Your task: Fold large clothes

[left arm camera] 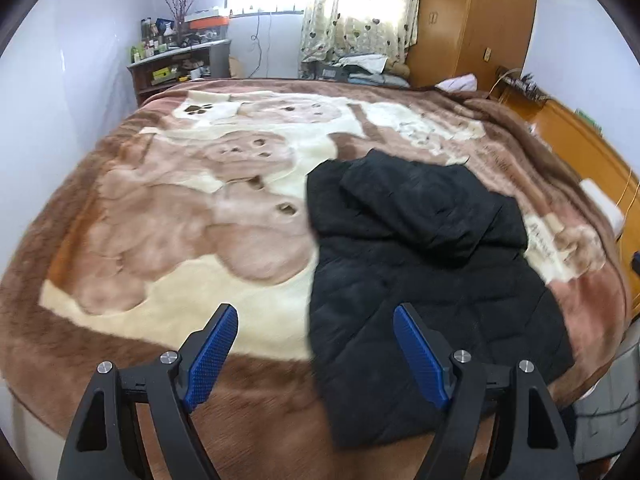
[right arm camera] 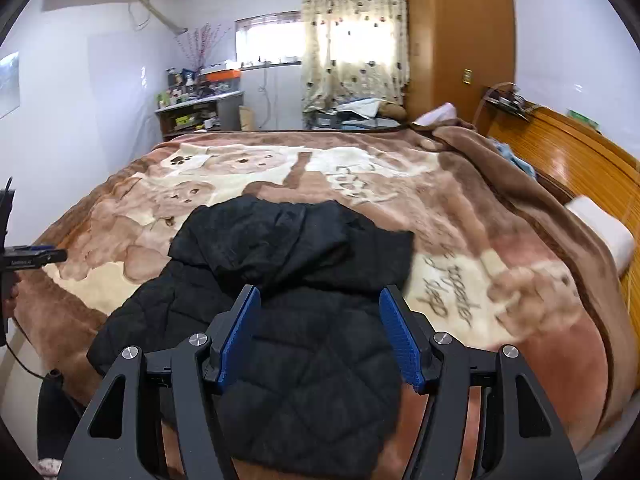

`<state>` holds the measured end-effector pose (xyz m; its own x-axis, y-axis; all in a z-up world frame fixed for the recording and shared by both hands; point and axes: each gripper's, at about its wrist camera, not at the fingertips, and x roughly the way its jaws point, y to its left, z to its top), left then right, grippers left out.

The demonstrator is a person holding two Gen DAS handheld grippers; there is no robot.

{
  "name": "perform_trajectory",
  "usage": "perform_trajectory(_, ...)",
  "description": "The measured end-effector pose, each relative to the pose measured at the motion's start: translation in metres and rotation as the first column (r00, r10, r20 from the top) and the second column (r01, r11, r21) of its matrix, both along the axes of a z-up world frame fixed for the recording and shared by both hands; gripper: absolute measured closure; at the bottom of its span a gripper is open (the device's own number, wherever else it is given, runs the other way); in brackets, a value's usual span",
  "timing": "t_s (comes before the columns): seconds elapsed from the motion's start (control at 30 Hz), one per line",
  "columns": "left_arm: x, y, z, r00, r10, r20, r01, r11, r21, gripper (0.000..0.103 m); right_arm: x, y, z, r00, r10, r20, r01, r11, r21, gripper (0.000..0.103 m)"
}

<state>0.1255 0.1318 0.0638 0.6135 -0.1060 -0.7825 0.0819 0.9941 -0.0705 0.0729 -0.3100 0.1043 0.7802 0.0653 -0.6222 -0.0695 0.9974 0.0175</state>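
Observation:
A black quilted hooded jacket (left arm camera: 420,280) lies on the bed, its sides folded in and its hood toward the far side; the hem hangs over the near edge. My left gripper (left arm camera: 316,316) hovers above the bed's near edge, open, its blue pads (left arm camera: 212,360) empty, with the jacket under its right finger. In the right wrist view the jacket (right arm camera: 300,320) is straight ahead below my right gripper (right arm camera: 320,300), which is open and empty above it. The left gripper (right arm camera: 24,258) shows at that view's left edge.
A brown and cream blanket (left arm camera: 160,240) with bear prints covers the bed. A wooden headboard (right arm camera: 580,160) and a white pillow (right arm camera: 604,236) are on the right. A cluttered shelf unit (left arm camera: 180,64), curtains (left arm camera: 360,4) and a wardrobe (left arm camera: 472,20) stand beyond the bed.

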Motion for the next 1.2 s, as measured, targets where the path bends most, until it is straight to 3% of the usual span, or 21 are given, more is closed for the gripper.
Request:
perform_trajectory(0.17,-0.026,0.010,-0.031,0.998,-0.013,-0.064,0.013,1.000,0.001,0.017,-0.029,-0.013,-0.024,0.998,-0.050,-0.042,0.049,0.999,-0.023,0.032)
perform_trajectory(0.27,-0.033,0.010,-0.065,0.992,-0.007,-0.126,0.001,0.999,-0.052,0.017,-0.037,-0.020,-0.053,0.991,-0.090,-0.097,0.091,0.996,0.004,0.032)
perform_trajectory(0.4,-0.038,-0.003,-0.104,0.984,-0.010,-0.179,0.001,0.998,-0.055,0.017,-0.042,-0.027,-0.102,0.970,-0.142,-0.195,0.148,0.989,0.015,0.032)
perform_trajectory(0.5,-0.035,-0.008,-0.121,0.980,-0.009,-0.201,-0.012,0.995,-0.103,0.017,-0.044,-0.030,-0.131,0.955,-0.157,-0.250,0.163,0.987,0.004,0.032)
perform_trajectory(0.7,-0.025,-0.025,-0.150,0.968,0.009,-0.252,-0.037,0.994,-0.107,0.018,-0.036,-0.038,-0.168,0.935,-0.165,-0.315,0.191,0.980,0.054,0.031)
perform_trajectory(0.83,-0.021,-0.037,-0.160,0.963,0.005,-0.270,-0.039,0.992,-0.120,0.036,-0.025,-0.035,-0.187,0.922,-0.142,-0.361,0.177,0.982,0.065,0.030)
perform_trajectory(0.9,-0.021,-0.041,-0.163,0.961,0.001,-0.275,-0.039,0.990,-0.132,0.039,-0.023,-0.033,-0.192,0.918,-0.141,-0.371,0.179,0.981,0.069,0.030)
perform_trajectory(1.03,-0.022,-0.055,-0.165,0.962,0.007,-0.273,-0.024,0.998,-0.060,0.051,-0.021,-0.032,-0.195,0.909,-0.143,-0.392,0.190,0.978,0.082,0.030)
perform_trajectory(1.2,-0.025,-0.066,-0.161,0.969,0.005,-0.248,-0.002,1.000,0.011,0.056,-0.024,-0.029,-0.195,0.912,-0.135,-0.388,0.179,0.981,0.079,0.043)
